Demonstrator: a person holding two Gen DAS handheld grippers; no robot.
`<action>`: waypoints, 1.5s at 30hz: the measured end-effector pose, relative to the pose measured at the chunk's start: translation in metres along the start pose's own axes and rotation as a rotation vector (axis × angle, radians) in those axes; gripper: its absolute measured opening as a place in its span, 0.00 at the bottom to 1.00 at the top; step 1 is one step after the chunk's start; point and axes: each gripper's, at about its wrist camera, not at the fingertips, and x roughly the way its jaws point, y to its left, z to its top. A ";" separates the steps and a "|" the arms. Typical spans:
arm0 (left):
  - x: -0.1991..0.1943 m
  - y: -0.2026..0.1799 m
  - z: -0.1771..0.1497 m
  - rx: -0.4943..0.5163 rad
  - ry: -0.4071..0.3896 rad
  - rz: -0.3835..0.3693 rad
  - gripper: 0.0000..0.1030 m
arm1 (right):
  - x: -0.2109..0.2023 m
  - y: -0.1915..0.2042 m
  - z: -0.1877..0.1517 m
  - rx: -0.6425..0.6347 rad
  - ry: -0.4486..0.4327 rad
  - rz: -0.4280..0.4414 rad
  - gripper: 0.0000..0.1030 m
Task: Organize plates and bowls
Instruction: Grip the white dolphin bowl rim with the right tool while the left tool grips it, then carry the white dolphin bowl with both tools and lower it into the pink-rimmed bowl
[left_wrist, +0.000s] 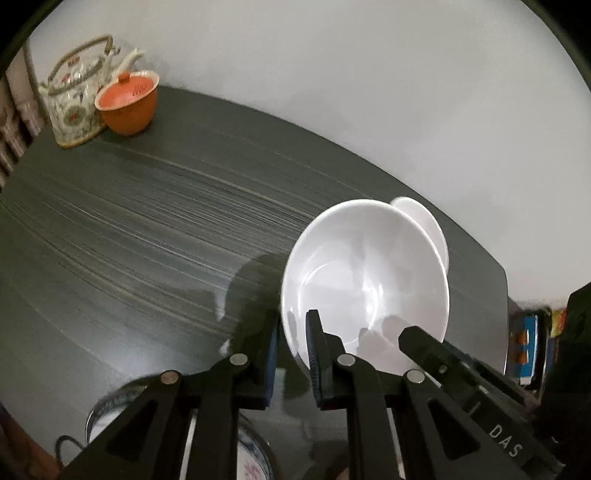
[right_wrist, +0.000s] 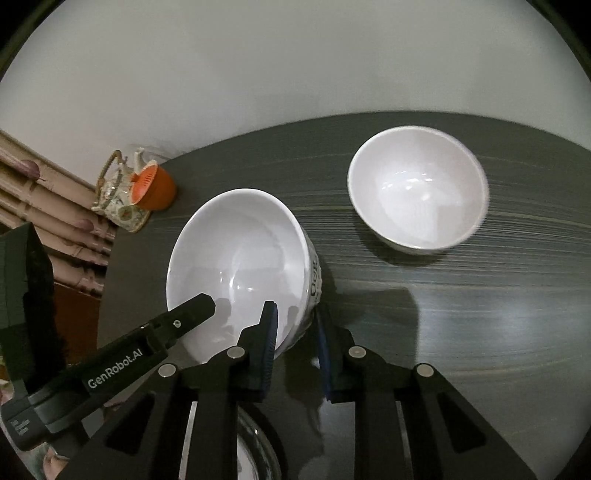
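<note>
Both tongs grip the same white bowl (left_wrist: 365, 273) by its rim, one on each side. The left tongs (left_wrist: 293, 354) are clamped on its left rim, one finger inside and one outside. The right tongs (right_wrist: 295, 347) pinch the opposite rim the same way. The bowl tilts above the dark streaked surface (left_wrist: 129, 229). A second white bowl (right_wrist: 417, 188) sits farther right on it. At the far left corner stand a patterned teapot (left_wrist: 74, 99) and, touching it, an orange lidded cup (left_wrist: 129, 101).
</note>
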 end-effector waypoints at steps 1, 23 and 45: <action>-0.005 -0.006 -0.001 0.006 -0.005 0.001 0.14 | -0.008 0.000 -0.003 -0.002 -0.008 0.000 0.19; -0.079 -0.076 -0.106 0.133 -0.056 -0.031 0.15 | -0.128 -0.029 -0.097 0.036 -0.150 0.014 0.19; -0.055 -0.086 -0.188 0.168 0.066 -0.031 0.15 | -0.142 -0.076 -0.191 0.106 -0.120 -0.004 0.19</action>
